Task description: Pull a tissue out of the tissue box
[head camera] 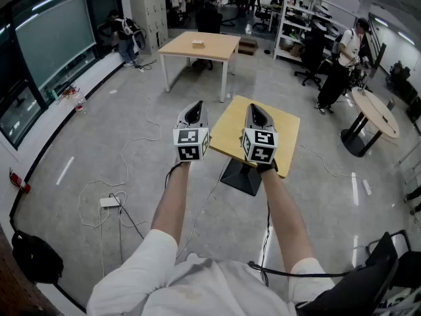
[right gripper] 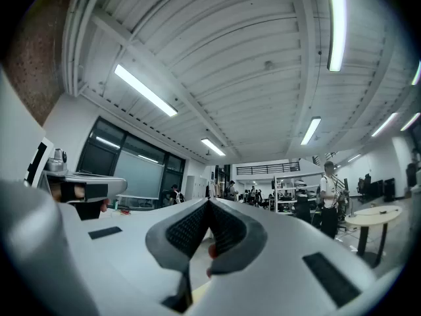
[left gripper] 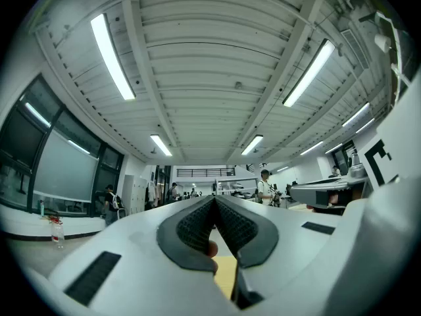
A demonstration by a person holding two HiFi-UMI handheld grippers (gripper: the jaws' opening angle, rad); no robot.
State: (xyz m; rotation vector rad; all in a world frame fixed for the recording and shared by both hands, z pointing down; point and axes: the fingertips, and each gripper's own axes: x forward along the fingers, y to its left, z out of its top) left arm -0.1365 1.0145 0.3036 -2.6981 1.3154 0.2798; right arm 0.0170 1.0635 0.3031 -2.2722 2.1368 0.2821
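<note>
I see no tissue box near the grippers in any view. A small pale box [head camera: 197, 43] sits on a far wooden table [head camera: 217, 47]; I cannot tell what it is. Both grippers are held up side by side at chest height, pointing forward over a small square wooden table [head camera: 279, 137] on a black pedestal. My left gripper [head camera: 194, 112] is shut, its ribbed pads meeting at the tips with nothing between them [left gripper: 214, 199]. My right gripper [head camera: 255, 114] is likewise shut and empty [right gripper: 209, 203]. Both gripper views look out level across the room and up at the ceiling.
Cables and a white power strip [head camera: 109, 201] lie on the grey floor at the left. A black bag [head camera: 36, 259] sits at the lower left. A round table [head camera: 380, 110], office chairs and several people stand at the right and back.
</note>
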